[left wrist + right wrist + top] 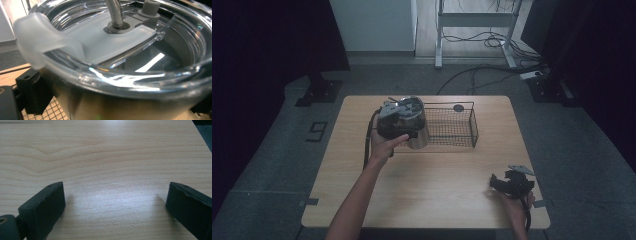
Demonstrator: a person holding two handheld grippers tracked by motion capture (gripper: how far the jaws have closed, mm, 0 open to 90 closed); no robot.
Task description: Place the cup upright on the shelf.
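A steel tumbler [418,131] with a clear lid [112,50] and a bent metal straw [115,12] is at the left end of a black wire basket [474,125]. My left gripper [404,129] is shut on the tumbler's body just below the lid, one black jaw on each side of it. Whether the tumbler's base touches the table I cannot tell. My right gripper [498,182] rests open at the table's front right, its jaws wide apart over bare wood [100,157] with nothing between them.
The basket's mesh [56,111] lies just under the left jaw. A dark round hole [458,107] sits in the wooden table [427,185] behind the basket. Cables and a desk frame [477,20] stand on the floor beyond the table.
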